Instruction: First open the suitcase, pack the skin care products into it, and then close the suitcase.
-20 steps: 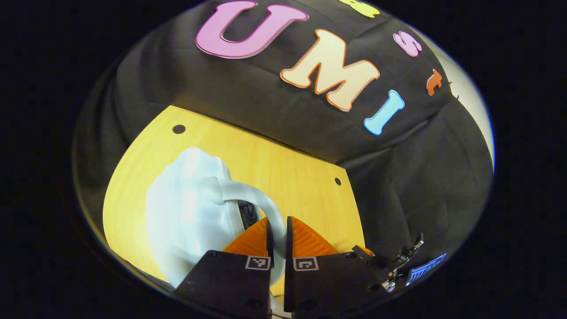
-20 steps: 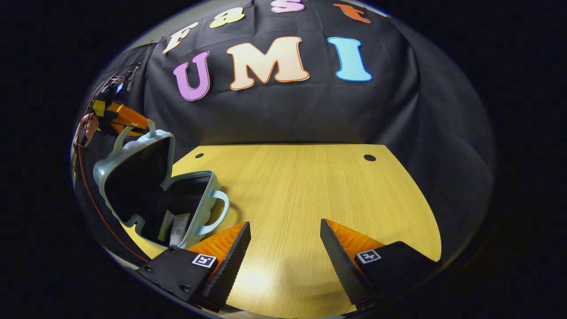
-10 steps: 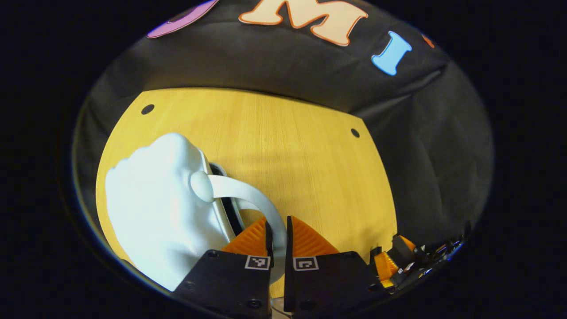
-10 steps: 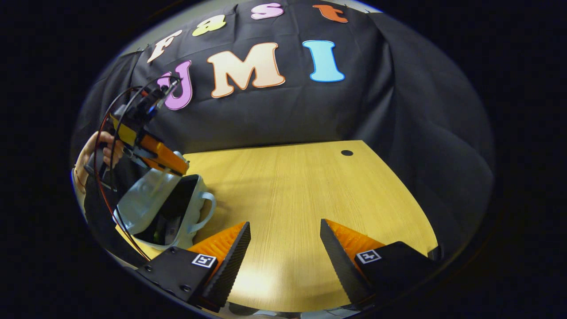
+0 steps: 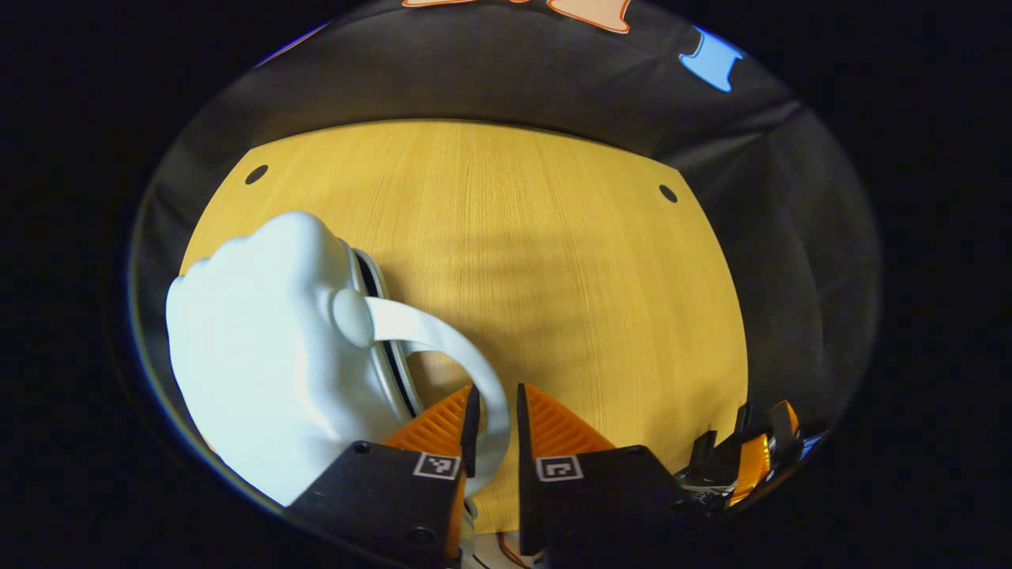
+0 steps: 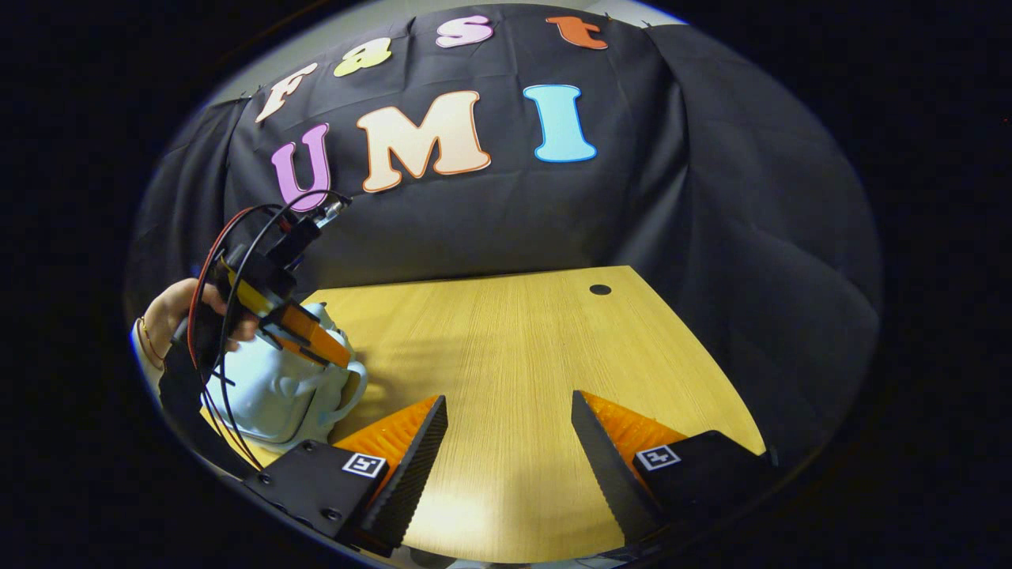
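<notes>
Pale blue plastic takes up the lower left of my left gripper view: the suitcase, lying on the yellow wood-grain bench with its lid lowered almost onto the base. A narrow dark seam shows between the 2 shells along the edge that faces me. My left tongs are closed on the lid's curved handle, 1 finger on each side of the loop, and the handle rises from a round boss on the lid down into the grip.

In my right gripper view I see the same suitcase at the bench's near left corner, and the left tongs sit on top of it at the handle side. A hand holds that tool from behind, with red and black cables looping over it. A 2nd handle sticks out from the side of the suitcase toward the bench's middle.

My right tongs stand wide open, gripping nothing, hovering over bare wood well apart from the suitcase. In the left gripper view they show at the bottom right edge. I cannot see inside the suitcase from either camera. 2 dark round holes mark the bench's far corners.
</notes>
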### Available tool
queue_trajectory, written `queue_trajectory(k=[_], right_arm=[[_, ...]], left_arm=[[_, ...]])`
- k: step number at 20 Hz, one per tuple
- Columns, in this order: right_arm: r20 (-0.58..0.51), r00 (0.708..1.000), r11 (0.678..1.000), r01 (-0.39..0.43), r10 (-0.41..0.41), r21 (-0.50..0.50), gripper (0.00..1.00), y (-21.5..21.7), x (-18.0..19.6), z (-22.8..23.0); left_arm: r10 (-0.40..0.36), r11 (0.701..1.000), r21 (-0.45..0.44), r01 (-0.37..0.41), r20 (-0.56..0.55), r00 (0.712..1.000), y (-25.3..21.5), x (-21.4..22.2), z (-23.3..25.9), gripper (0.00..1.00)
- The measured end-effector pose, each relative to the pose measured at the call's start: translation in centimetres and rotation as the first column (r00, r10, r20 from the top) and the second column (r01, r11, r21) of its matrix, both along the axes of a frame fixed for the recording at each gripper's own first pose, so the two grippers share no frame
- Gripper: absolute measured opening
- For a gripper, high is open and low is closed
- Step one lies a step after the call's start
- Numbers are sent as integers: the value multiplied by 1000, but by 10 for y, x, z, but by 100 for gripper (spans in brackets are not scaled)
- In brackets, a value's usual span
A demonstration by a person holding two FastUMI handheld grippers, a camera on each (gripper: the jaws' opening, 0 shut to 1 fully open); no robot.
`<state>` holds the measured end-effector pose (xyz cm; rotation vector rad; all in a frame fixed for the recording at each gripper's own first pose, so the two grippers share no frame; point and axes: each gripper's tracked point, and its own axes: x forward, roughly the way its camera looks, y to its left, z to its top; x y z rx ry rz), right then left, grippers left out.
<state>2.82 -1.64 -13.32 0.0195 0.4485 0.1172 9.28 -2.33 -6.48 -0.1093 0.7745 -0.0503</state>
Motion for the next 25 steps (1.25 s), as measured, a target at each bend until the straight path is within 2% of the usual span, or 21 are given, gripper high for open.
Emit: queue_trajectory(k=[1, 2, 3, 4, 5, 6, 8, 9, 10, 12, 13, 14, 15, 16, 17, 25], right_arm=[[5, 1000, 1000, -1, 1, 3, 94, -2, 1, 2], [8, 1000, 1000, -3, 3, 6, 94, -4, 2, 3], [11, 1000, 1000, -4, 4, 8, 98, -5, 3, 4], [15, 1000, 1000, -6, 6, 11, 94, -6, 4, 6], [22, 1000, 1000, -8, 8, 12, 98, -8, 6, 8], [27, 1000, 1000, -10, 10, 13, 98, -11, 7, 10], [39, 999, 1000, -12, 11, 14, 98, -16, 9, 14], [44, 999, 1000, -13, 12, 15, 94, -19, 11, 17], [47, 999, 1000, -13, 12, 13, 98, -22, 12, 18], [55, 998, 1000, -14, 13, 13, 98, -27, 13, 22], [60, 998, 1000, -16, 15, 14, 94, -28, 14, 23], [64, 998, 1000, -17, 16, 12, 98, -29, 14, 25], [67, 998, 1000, -19, 19, 9, 94, -31, 14, 26], [69, 997, 1000, -21, 21, 7, 94, -31, 14, 27], [69, 997, 1000, -24, 23, 6, 98, -32, 14, 27], [73, 997, 1000, -24, 23, 13, 98, -36, 14, 28]], left_arm=[[-10, 1000, 6, 10, 16, 1000, -2, -3, 3, 27], [-19, 999, 27, 18, 36, 999, -4, -7, 8, 48], [-25, 998, 57, 22, 58, 998, -7, -8, 13, 56], [-29, 995, 95, 22, 80, 996, -11, -10, 17, 71], [-32, 992, 126, 19, 105, 994, -19, -11, 19, 85], [-48, 990, 138, 31, 126, 991, -29, -16, 25, 99], [-100, 990, 119, 80, 177, 979, -50, -28, 33, 96], [-124, 988, 110, 104, 193, 973, -56, -39, 36, 96], [-144, 986, 113, 122, 209, 967, -61, -49, 40, 96], [-161, 982, 129, 134, 231, 959, -63, -62, 41, 96], [-165, 982, 129, 137, 242, 956, -67, -65, 39, 95], [-166, 983, 123, 139, 246, 955, -71, -71, 39, 96], [-165, 983, 116, 139, 255, 953, -73, -77, 42, 96], [-164, 984, 112, 139, 260, 952, -73, -81, 43, 96], [-163, 984, 109, 138, 265, 950, -72, -84, 44, 96], [-139, 988, 97, 117, 263, 955, -65, -91, 42, 95]])
